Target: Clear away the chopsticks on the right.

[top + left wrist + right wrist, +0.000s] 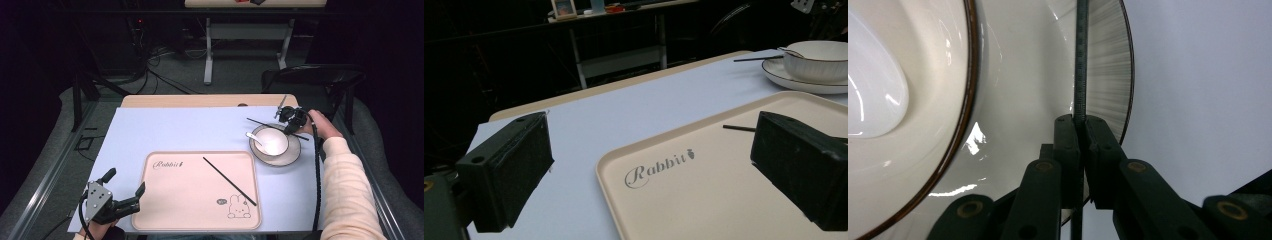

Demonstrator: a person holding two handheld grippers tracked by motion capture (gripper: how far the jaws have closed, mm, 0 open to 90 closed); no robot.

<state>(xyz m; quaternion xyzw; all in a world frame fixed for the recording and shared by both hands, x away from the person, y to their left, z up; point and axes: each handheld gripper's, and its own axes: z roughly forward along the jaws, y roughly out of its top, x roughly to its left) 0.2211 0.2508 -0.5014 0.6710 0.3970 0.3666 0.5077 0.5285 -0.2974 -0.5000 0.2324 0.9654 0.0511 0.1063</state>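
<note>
**Chopstick pinched at the saucer, its twin lying on the tray**

Chopstick (1080, 60) held by the right gripper (1082, 131) runs straight out from between the two closed jaws, which press on it from both sides. In the right gripper view it crosses the ribbed rim of a white saucer (1103, 65), with the dark-edged bowl (923, 125) just to its left. From the high view the same chopstick (262, 123) lies slantwise across the far side of the saucer (292, 152), its far tip out over the pale blue mat (175, 130), and the right gripper (291, 119) sits at the saucer's far right edge, the person's hand (322, 125) behind it. The bowl (272, 140) stands on the saucer and has a white spoon (255, 140) resting in it.

A second chopstick (229, 181) lies diagonally on the cream tray (165, 200), running from near the tray's middle toward the small rabbit drawing (239, 207) at its near right corner. The word "Rabbit" (167, 164) is printed at the tray's far left.

The left gripper (122, 192) is at the near left corner of the mat, beside the tray. Its jaws stand wide apart and hold nothing. In the left gripper view one jaw is over the mat (624, 115) and the other over the tray (704, 200), with the second chopstick's tip (739, 128) showing just beside the right-hand jaw.
</note>
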